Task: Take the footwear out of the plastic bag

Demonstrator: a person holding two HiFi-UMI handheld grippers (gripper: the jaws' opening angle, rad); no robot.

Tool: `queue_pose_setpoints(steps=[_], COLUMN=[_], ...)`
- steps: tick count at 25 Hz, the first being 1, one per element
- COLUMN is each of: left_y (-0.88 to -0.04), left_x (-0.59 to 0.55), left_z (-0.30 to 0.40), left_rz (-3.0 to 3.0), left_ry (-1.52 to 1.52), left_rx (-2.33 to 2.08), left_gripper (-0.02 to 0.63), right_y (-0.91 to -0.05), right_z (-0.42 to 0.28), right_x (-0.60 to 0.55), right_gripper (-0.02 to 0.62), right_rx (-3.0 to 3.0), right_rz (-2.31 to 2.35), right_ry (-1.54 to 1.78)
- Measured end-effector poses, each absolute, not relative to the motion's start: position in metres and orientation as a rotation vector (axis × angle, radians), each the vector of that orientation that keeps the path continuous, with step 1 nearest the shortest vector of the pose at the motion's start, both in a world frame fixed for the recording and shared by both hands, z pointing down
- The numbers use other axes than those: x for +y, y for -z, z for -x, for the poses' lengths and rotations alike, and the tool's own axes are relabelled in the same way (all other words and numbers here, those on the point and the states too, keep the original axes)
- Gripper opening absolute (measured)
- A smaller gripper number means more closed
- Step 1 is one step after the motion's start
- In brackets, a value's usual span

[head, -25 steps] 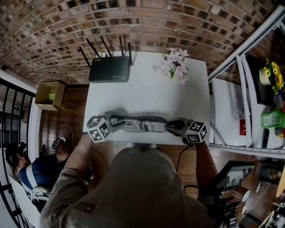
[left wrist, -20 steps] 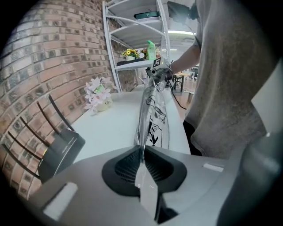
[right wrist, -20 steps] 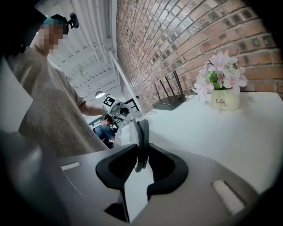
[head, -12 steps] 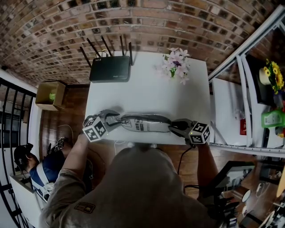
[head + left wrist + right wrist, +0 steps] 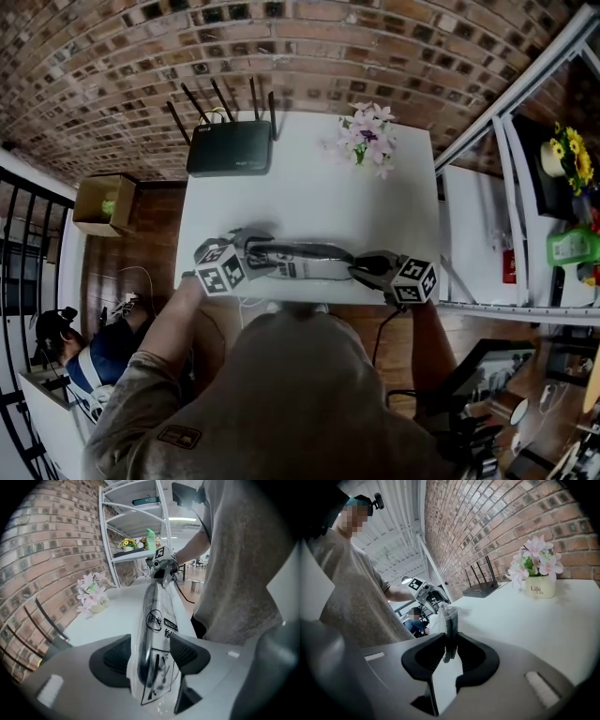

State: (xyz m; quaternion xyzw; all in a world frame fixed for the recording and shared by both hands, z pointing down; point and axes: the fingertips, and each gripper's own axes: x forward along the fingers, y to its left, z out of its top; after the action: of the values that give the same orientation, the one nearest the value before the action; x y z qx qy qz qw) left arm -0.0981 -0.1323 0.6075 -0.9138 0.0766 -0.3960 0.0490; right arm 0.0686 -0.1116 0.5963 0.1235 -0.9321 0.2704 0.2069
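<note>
A clear plastic bag (image 5: 302, 261) with dark footwear inside stretches across the near edge of the white table (image 5: 309, 202). My left gripper (image 5: 249, 258) is at the bag's left end. In the left gripper view the printed bag (image 5: 157, 620) runs between my left gripper's (image 5: 150, 656) jaws, which are opening wide and do not squeeze it. My right gripper (image 5: 364, 267) holds the other end. In the right gripper view my right gripper (image 5: 450, 653) is shut on the bag's (image 5: 449, 616) edge, with a dark strip pinched between the pads.
A black router (image 5: 230, 145) with antennas sits at the table's back left, and a flower pot (image 5: 367, 136) at the back right. A white shelf rack (image 5: 511, 187) stands to the right. A cardboard box (image 5: 101, 202) and a seated person (image 5: 89, 352) are on the floor at the left.
My left gripper has slid right along the bag and its jaws have spread apart. The right gripper has stayed shut on the bag's other end, hardly moving.
</note>
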Motion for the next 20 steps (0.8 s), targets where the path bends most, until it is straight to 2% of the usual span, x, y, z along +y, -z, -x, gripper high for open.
queue_pose_setpoints(steps=[3,8,10,17,20], left_y=[-0.617,-0.62,-0.619,-0.618,-0.617], left_x=[-0.129,-0.128,-0.127,-0.124,-0.122], left_z=[0.091,0.103,0.108,0.107,0.103], left_rz=[2.763,2.775,2.777,2.74,2.731], left_ry=[1.255,1.262,1.254,1.264,1.253], left_rx=[0.189,0.2,0.205,0.163,0.141], left_gripper=[0.249,0.14,0.116,0.107,0.103], right_y=[-0.597,-0.596,-0.597,-0.602,-0.605], right_z=[-0.063,-0.067,-0.069,-0.068,-0.063], right_x=[-0.108,-0.11,-0.109,-0.107,-0.109], right_gripper=[0.094,0.094,0.094,0.11,0.141], right_rx=[-2.593,-2.592,-2.589,-2.567,-2.55], right_rz=[-0.322,-0.336,-0.338,-0.316,-0.3], right_ry=[-0.736,-0.731,-0.733,-0.723,-0.702])
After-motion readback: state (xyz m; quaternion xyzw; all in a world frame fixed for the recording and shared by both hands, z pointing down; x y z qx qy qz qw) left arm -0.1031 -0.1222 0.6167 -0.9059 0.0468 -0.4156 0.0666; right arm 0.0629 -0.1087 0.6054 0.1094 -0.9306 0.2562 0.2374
